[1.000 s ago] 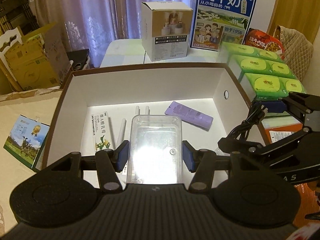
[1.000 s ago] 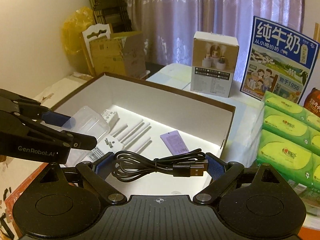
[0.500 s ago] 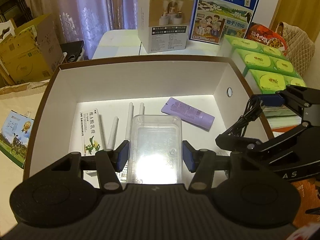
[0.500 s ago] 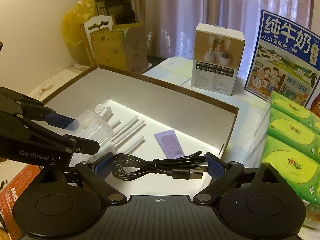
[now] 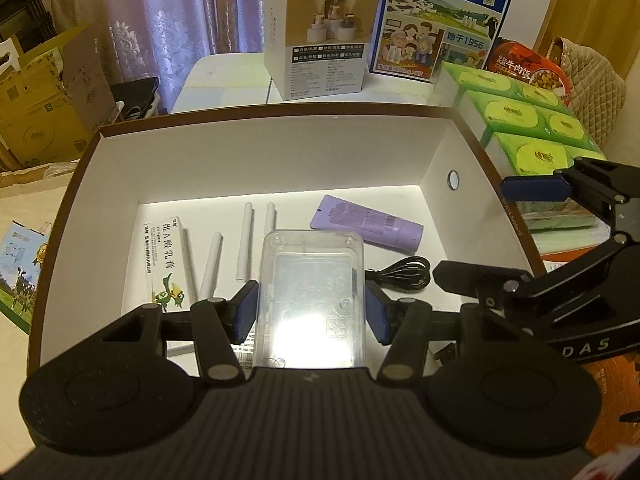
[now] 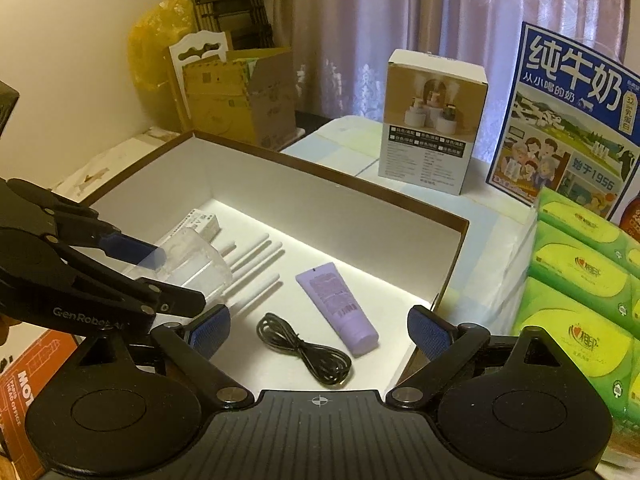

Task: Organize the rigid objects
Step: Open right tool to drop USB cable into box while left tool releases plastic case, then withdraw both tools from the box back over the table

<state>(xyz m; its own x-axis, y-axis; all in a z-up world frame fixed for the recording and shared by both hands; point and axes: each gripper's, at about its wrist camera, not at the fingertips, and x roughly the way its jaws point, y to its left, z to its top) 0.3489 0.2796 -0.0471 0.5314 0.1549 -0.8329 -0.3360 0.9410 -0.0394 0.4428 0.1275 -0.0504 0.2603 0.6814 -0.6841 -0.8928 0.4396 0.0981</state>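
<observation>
The table (image 5: 232,84) carries the open box (image 5: 280,112); humidifier carton (image 5: 320,36) at twelve o'clock, green tissue packs (image 5: 532,128) at two.

Room dim and warm-toned. The white box floor (image 5: 304,204) is overexposed, brightest along its 12 o'clock edge. Glare burns out the clear plastic case (image 5: 312,296) at its 6 o'clock end. Both views show fisheye curvature with dark vignetted corners. Focus acceptable; background curtains (image 6: 380,20) soft.

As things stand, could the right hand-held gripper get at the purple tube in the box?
Probably yes. The right hand-held gripper is open and empty, and the purple tube lies flat just ahead, uncovered. The black cable lies beside the tube, apart from it.
</observation>
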